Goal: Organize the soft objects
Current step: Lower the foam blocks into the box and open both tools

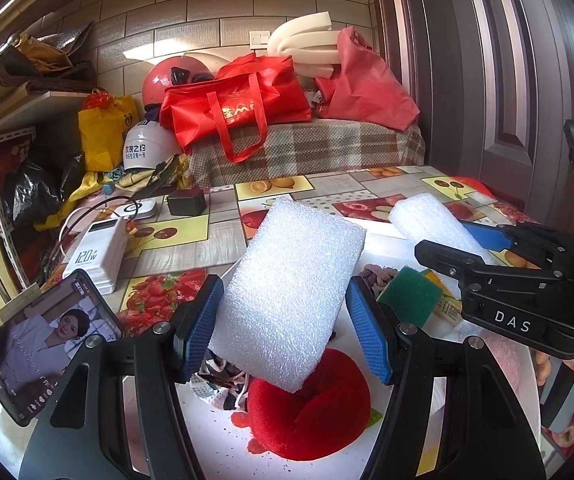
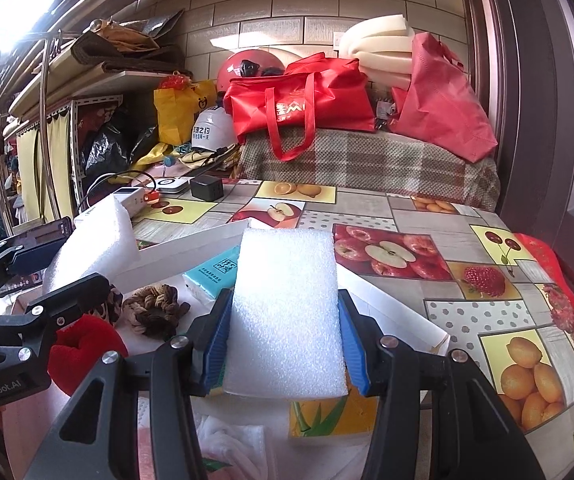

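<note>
Left gripper (image 1: pixel 285 326) clamps a white foam block (image 1: pixel 291 292), blue pads pressed on both its flanks; the block is tilted and held in the air above the white box (image 2: pixel 191 246). Right gripper (image 2: pixel 285 344) likewise grips a second foam block (image 2: pixel 287 312), upright between its pads, also raised over the box. Neither piece is set down yet.

Landmark: the white box, sitting on the fruit-print tablecloth (image 2: pixel 427 216).

Inside the box, as far as visible:
- red plush cushion (image 1: pixel 315 412), under the left gripper's block
- brown knotted rope piece (image 2: pixel 153 308), toward the middle
- teal tissue pack (image 2: pixel 215 272), toward the far wall
- green-topped scouring sponge (image 1: pixel 409 294), near the right gripper's side
- patterned cloth item (image 1: pixel 223 384), beside the red cushion, partly hidden
- pale bubble-wrap-like material at the near edge, hard to make out

Outside the box: a power bank (image 1: pixel 99 252), a phone (image 1: pixel 47 344) playing video, and a black charger (image 1: pixel 187 202), all to its left or beyond it; none are soft goods.

Judgement: the task looks well along. Most soft items already lie in the box, and the two foam blocks appear to be the pieces in hand now. What is left seems to be lowering and releasing both blocks; room inside is tight, so they may end up resting on the cushion and sponge. No other loose soft items show on the tablecloth around the box.
</note>
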### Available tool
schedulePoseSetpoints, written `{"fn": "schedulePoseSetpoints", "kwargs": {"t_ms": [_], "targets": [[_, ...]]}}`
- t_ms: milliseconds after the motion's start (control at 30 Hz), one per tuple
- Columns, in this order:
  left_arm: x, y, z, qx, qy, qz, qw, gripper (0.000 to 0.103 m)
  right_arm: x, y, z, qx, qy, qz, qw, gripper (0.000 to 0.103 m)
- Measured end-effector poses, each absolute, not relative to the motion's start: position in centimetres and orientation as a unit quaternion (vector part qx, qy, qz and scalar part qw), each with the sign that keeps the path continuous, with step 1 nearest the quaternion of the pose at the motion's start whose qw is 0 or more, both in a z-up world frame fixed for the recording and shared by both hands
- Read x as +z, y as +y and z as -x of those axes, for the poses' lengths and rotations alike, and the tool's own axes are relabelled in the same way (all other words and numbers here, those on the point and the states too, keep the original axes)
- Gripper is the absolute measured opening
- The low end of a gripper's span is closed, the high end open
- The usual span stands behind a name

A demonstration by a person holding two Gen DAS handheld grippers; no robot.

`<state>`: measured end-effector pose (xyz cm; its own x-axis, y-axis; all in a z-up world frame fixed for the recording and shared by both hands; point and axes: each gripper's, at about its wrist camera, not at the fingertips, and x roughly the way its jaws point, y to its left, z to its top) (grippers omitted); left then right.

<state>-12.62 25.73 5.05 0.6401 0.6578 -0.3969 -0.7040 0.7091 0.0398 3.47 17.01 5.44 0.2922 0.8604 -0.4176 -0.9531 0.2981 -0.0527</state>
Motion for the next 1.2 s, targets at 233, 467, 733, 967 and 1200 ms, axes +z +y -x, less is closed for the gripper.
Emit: {"fn": "schedulePoseSetpoints", "kwargs": {"t_ms": [233, 467, 733, 967, 1200], "targets": [[5.0, 25.7, 12.6, 0.379, 0.197, 0.058, 0.903, 0.064, 5.4, 17.0, -3.3, 0.574, 0.153, 0.149, 0.791, 0.050], [5.1, 25.1, 12.8, 0.411, 0.188, 0.035, 0.892, 0.103, 5.7, 16.3, -3.1, 0.573, 0.141, 0.139, 0.795, 0.088], [5.3, 25.3, 13.7, 0.418, 0.170, 0.044, 0.891, 0.103, 5.9, 16.0, -3.4, 0.568, 0.128, 0.130, 0.802, 0.103], [5.4, 25.3, 14.3, 0.422, 0.154, 0.052, 0.892, 0.103, 5.9, 15.7, -3.3, 0.570, 0.120, 0.122, 0.804, 0.103], [5.6, 25.4, 14.8, 0.429, 0.142, 0.059, 0.890, 0.103, 5.9, 15.3, -3.4, 0.566, 0.116, 0.116, 0.808, 0.103]]}}
